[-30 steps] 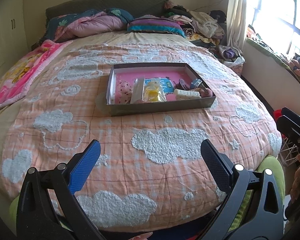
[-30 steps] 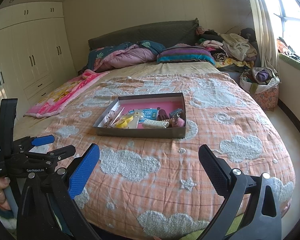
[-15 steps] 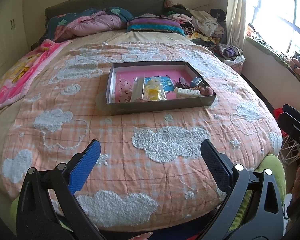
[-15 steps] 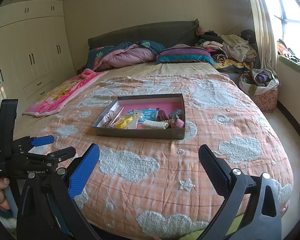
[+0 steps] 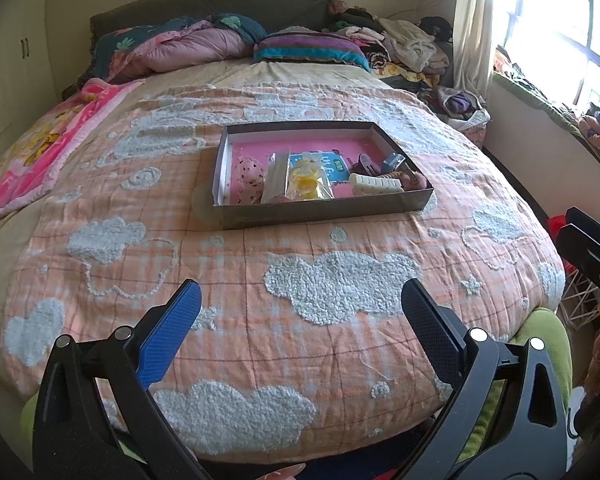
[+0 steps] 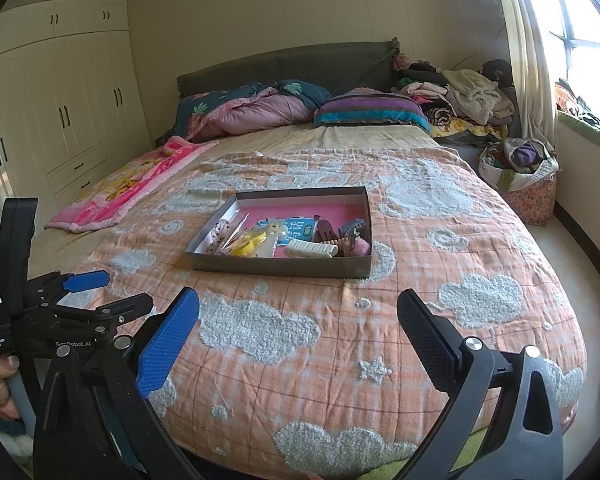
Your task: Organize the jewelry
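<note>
A shallow grey box (image 5: 324, 210) with a pink floor lies in the middle of the bed; it also shows in the right wrist view (image 6: 276, 266). Inside it are plastic bags, a yellow item (image 5: 308, 178), a white hair clip (image 5: 376, 185), a dark clip and a pink fluffy piece (image 6: 358, 247). My left gripper (image 5: 300, 304) is open and empty, over the near edge of the bed, well short of the box. My right gripper (image 6: 298, 318) is open and empty, also short of the box. The left gripper shows in the right wrist view (image 6: 92, 292).
The bed has an orange plaid quilt with white clouds (image 5: 340, 280). A pink blanket (image 6: 132, 184) lies at the left. Pillows and heaped clothes (image 6: 460, 92) are at the headboard. A fabric basket (image 6: 520, 176) stands by the window. Wardrobes (image 6: 60, 120) line the left wall.
Both views have shifted slightly toward the bed. The grippers stay open and the box has not moved.
</note>
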### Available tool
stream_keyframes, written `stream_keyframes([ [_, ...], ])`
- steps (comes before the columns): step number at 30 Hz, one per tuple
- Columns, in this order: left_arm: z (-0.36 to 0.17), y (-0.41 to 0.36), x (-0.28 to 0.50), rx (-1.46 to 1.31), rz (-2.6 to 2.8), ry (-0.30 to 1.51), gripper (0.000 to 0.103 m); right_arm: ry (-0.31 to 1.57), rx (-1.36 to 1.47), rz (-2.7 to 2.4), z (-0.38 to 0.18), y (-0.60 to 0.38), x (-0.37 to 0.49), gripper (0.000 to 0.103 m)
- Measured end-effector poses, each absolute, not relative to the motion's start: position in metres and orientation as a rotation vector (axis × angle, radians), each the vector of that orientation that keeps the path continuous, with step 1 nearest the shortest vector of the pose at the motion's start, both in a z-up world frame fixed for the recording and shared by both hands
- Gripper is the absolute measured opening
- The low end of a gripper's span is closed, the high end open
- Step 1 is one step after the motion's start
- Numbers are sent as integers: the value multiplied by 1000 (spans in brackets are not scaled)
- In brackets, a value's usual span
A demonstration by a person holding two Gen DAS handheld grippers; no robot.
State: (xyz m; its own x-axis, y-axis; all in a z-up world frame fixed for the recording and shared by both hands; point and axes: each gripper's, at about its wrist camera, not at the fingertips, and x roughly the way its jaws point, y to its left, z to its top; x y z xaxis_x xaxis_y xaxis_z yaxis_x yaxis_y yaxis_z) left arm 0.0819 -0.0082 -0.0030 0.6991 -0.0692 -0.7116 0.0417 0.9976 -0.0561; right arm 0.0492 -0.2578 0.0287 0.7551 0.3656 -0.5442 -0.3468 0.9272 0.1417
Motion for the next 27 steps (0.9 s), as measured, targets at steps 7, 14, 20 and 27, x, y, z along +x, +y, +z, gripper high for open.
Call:
stream_keyframes([
  [7,-6,-9,83,-39,-69,805,94,602,31,388,28,-258,50,99],
  [14,-20,-1,91,-90,-78,861,94,618,35,369,22,-258,56,99],
  [20,-37,43,120,-140,82,891,94,660,72,311,6,-282,85,99],
  [27,-72,182,192,-256,507,924,94,758,94,-31,-45,-376,197,99],
])
